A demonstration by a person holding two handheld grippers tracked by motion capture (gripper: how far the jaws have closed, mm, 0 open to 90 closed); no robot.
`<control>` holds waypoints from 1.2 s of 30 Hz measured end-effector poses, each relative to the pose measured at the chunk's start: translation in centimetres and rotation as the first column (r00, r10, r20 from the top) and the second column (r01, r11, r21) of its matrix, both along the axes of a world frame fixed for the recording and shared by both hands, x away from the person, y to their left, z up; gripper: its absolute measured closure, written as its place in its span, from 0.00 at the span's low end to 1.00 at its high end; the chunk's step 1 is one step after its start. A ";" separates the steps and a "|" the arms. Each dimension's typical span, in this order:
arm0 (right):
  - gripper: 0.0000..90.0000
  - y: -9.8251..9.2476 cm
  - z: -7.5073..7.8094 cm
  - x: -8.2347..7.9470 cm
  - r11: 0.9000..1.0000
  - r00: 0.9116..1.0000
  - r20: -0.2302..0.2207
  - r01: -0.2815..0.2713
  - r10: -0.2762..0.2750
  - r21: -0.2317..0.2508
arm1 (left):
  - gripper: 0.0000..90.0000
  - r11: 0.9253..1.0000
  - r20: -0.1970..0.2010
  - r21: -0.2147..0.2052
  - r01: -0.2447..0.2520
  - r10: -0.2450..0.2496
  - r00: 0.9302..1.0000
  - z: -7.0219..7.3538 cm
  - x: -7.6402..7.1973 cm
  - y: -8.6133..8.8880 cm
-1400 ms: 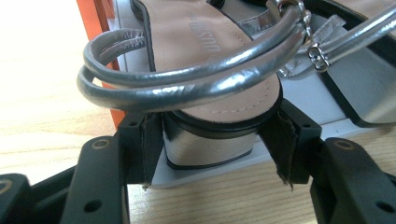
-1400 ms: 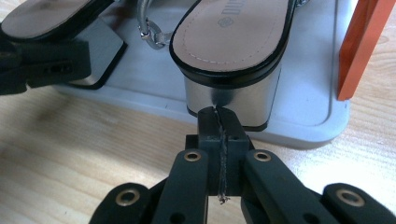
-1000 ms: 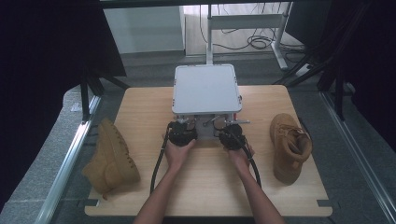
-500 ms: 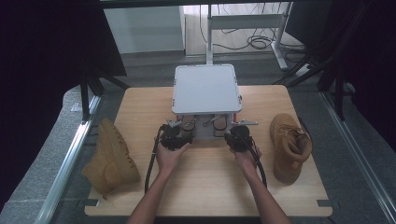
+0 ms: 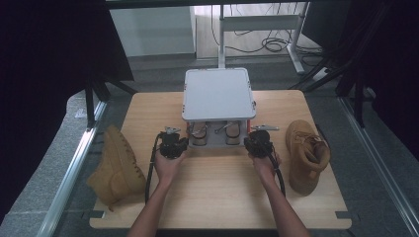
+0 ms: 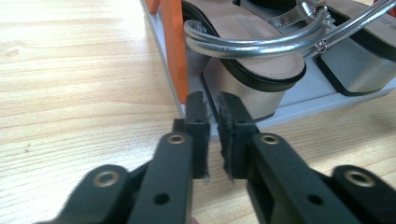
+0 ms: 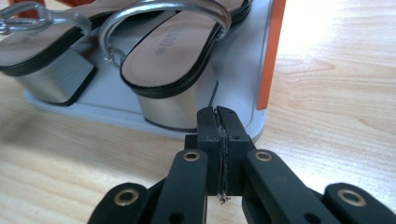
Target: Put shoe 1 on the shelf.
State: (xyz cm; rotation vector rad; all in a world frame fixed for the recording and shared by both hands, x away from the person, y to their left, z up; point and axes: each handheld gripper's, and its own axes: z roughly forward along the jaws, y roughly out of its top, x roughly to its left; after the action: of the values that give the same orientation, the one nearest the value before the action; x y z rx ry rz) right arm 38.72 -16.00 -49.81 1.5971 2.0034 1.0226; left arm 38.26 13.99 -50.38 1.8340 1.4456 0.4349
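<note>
While both hands are held low at the near edge of the rack (image 5: 218,94), the left gripper (image 6: 212,109) is seen just in front of its lower shelf, jaws drawn almost together with only a thin slit left between the pads and nothing caught in it; they have just been closing. Beyond those tips the heel of the left sandal (image 6: 252,70) is framed, silver block under a beige insole, with a silver strap arched over it and an orange post (image 6: 175,46) standing beside it. Over on the other side the right gripper (image 7: 218,114) is pressed fully together, pad against pad, empty, and is aimed at the silver heel of the right sandal (image 7: 173,60), close to it but not touching. From the high view both sandals are tucked side by side under the grey top plate, on the bottom shelf, at the middle of the wooden table (image 5: 217,197). A tan boot (image 5: 116,165) is laid on its side at the table's left edge; a second tan boot (image 5: 306,155) is set upright at the right, well apart from the grippers.
</note>
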 end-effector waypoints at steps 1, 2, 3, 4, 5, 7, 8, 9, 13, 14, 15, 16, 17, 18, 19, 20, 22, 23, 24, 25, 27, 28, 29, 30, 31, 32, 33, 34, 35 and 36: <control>0.99 0.0 0.0 0.0 1.000 1.000 0.000 0.000 0.000 0.000 | 0.96 1.000 0.000 0.000 0.000 0.000 1.000 0.0 0.0 0.0; 0.99 0.1 -0.1 0.1 1.000 1.000 0.005 0.009 -0.009 0.003 | 0.97 1.000 -0.005 -0.001 0.008 -0.008 1.000 0.0 0.1 -0.1; 0.99 0.1 -0.1 0.1 1.000 1.000 0.005 0.009 -0.009 0.003 | 0.98 1.000 -0.005 -0.001 0.008 -0.008 1.000 0.0 0.1 -0.1; 0.99 0.1 -0.1 0.2 1.000 1.000 0.004 0.006 -0.006 -0.002 | 0.98 1.000 -0.006 -0.002 0.009 -0.010 1.000 0.0 0.2 -0.2; 0.99 0.1 -0.2 0.3 1.000 1.000 0.010 0.011 -0.011 -0.004 | 0.98 1.000 -0.007 0.000 0.010 -0.010 1.000 0.0 0.2 -0.2; 0.99 0.1 -0.3 0.4 1.000 1.000 0.008 0.012 -0.012 -0.002 | 0.98 1.000 -0.011 0.002 0.013 -0.013 1.000 0.0 0.4 -0.4; 0.99 0.1 -0.3 0.5 1.000 1.000 0.007 0.008 -0.008 -0.009 | 0.99 1.000 -0.014 0.004 0.015 -0.015 1.000 -0.1 0.5 -0.5; 0.99 0.1 -0.4 0.5 1.000 1.000 0.008 0.013 -0.013 -0.004 | 0.98 1.000 -0.014 0.004 0.015 -0.015 1.000 -0.1 0.5 -0.5; 0.99 0.1 -0.3 0.6 1.000 1.000 0.021 0.011 -0.011 -0.007 | 0.99 1.000 -0.020 0.009 0.015 -0.015 1.000 -0.2 0.8 -0.7; 0.99 0.1 -0.3 0.6 1.000 1.000 0.024 0.014 -0.013 -0.005 | 0.99 1.000 -0.021 0.009 0.015 -0.015 1.000 -0.3 0.8 -0.7; 0.99 0.1 -0.4 0.7 1.000 1.000 0.025 0.015 -0.015 -0.005 | 0.98 1.000 -0.021 0.009 0.015 -0.015 1.000 -0.3 0.8 -0.7; 0.99 0.1 -0.4 0.7 1.000 1.000 0.025 0.015 -0.015 -0.005 | 0.98 1.000 -0.022 0.010 0.015 -0.015 1.000 -0.3 0.9 -0.8; 0.99 0.1 -0.5 0.8 1.000 1.000 0.026 0.014 -0.014 -0.010 | 0.98 1.000 -0.023 0.009 0.014 -0.014 1.000 -0.3 1.0 -0.9; 0.99 0.2 -0.6 0.8 1.000 1.000 0.026 0.015 -0.015 -0.008 | 0.98 1.000 -0.023 0.008 0.016 -0.016 1.000 -0.3 1.0 -1.0; 0.99 0.2 -0.6 0.9 1.000 0.999 0.028 0.017 -0.017 -0.006 | 0.98 1.000 -0.024 0.010 0.019 -0.019 1.000 -0.3 1.0 -1.0; 0.99 0.3 -0.7 0.9 1.000 0.999 0.027 0.017 -0.017 -0.004 | 0.98 1.000 -0.023 0.010 0.020 -0.020 1.000 -0.3 1.1 -1.1; 0.99 0.4 -0.8 0.9 1.000 0.999 0.030 0.013 -0.013 -0.007 | 0.98 1.000 -0.024 0.010 0.021 -0.021 0.999 -0.3 1.1 -1.2; 0.99 0.4 -0.8 0.9 1.000 0.999 0.032 0.011 -0.011 -0.008 | 0.98 1.000 -0.027 0.009 0.025 -0.024 0.999 -0.4 1.1 -1.4; 0.99 0.6 -0.8 0.9 1.000 0.999 0.036 0.011 -0.011 -0.005 | 0.98 1.000 -0.028 0.009 0.026 -0.026 0.999 -0.4 1.2 -1.4; 0.99 0.7 -0.8 0.9 1.000 0.999 0.034 0.010 -0.010 -0.003 | 0.98 1.000 -0.028 0.008 0.027 -0.027 0.999 -0.4 1.2 -1.5; 0.99 0.8 -0.9 0.9 1.000 0.999 0.033 0.007 -0.007 -0.001 | 0.99 1.000 -0.027 0.011 0.025 -0.024 0.999 -0.4 1.2 -1.6; 0.99 1.1 -1.0 0.9 1.000 0.999 0.034 0.001 -0.001 -0.006 | 0.99 1.000 -0.028 0.010 0.024 -0.024 0.999 -0.4 1.2 -1.6; 0.99 1.2 -1.0 0.9 1.000 0.999 0.033 -0.003 0.003 -0.008 | 0.99 1.000 -0.029 0.008 0.025 -0.025 0.999 -0.5 1.2 -1.6; 0.99 1.2 -1.0 0.9 1.000 0.999 0.033 -0.003 0.003 -0.008 | 0.99 1.000 -0.029 0.008 0.025 -0.025 0.999 -0.5 1.2 -1.6; 0.99 1.3 -1.1 1.0 1.000 0.999 0.032 -0.004 0.005 -0.005 | 0.99 1.000 -0.029 0.008 0.025 -0.025 0.999 -0.5 1.2 -1.6; 0.99 1.5 -1.3 1.0 1.000 0.999 0.032 -0.007 0.007 -0.004 | 0.99 1.000 -0.029 0.008 0.024 -0.024 0.999 -0.5 1.2 -1.6; 0.99 1.6 -1.3 1.0 1.000 0.999 0.032 -0.009 0.009 -0.002 | 0.99 1.000 -0.030 0.004 0.023 -0.023 0.999 -0.5 1.2 -1.7; 0.99 1.8 -1.3 1.0 1.000 0.999 0.031 -0.013 0.013 -0.004 | 0.99 1.000 -0.031 0.000 0.024 -0.024 0.999 -0.5 1.2 -1.7; 0.99 1.9 -1.4 1.0 1.000 0.999 0.033 -0.010 0.011 -0.009 | 0.99 1.000 -0.031 -0.004 0.026 -0.026 0.999 -0.5 1.2 -1.8; 0.99 1.9 -1.4 1.0 1.000 0.999 0.032 -0.011 0.011 -0.006 | 0.99 1.000 -0.031 -0.004 0.026 -0.026 0.999 -0.5 1.2 -1.8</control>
State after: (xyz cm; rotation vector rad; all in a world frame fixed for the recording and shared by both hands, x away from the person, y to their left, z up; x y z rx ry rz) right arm 39.77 -14.09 -51.20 1.5587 1.9950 1.0392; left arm 39.46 12.19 -50.87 1.8624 1.4413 0.3921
